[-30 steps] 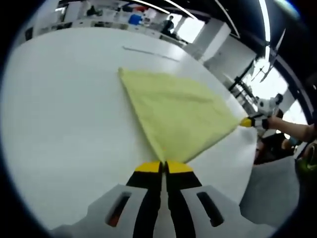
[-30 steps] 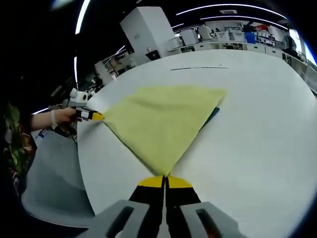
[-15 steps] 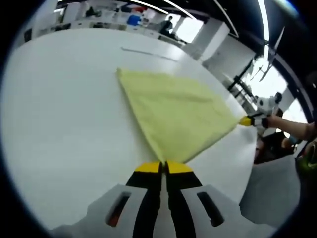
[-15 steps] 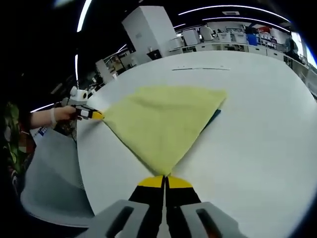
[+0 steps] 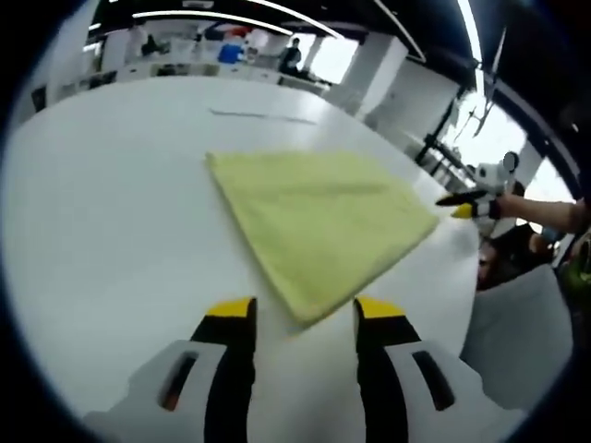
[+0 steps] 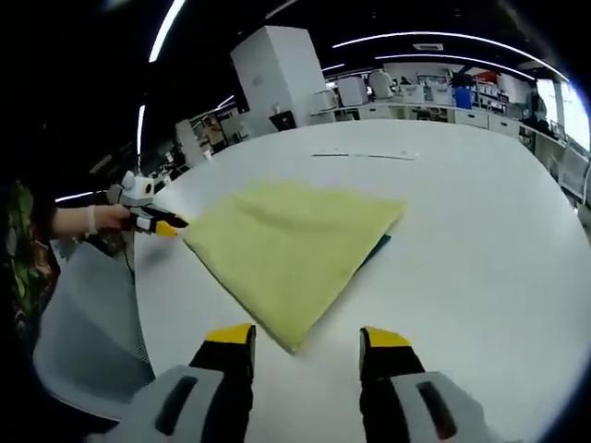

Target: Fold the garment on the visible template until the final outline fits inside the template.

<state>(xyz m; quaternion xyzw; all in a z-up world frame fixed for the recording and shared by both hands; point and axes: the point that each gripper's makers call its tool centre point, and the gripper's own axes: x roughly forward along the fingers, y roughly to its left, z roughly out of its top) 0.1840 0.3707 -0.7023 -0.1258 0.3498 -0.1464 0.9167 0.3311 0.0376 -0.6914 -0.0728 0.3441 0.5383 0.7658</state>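
Yellow folded cloth (image 5: 319,221) lies flat on white table (image 5: 111,212), frame centre. Left gripper (image 5: 305,318) released, jaws spread astride near corner. Right gripper (image 6: 305,341) likewise released, just short of opposite corner. Dark template edge (image 6: 377,247) glimpsed under cloth's right side.

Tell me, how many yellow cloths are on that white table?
1. The cloth lies flat on the table, just ahead of both open tools; more may lie hidden beneath.
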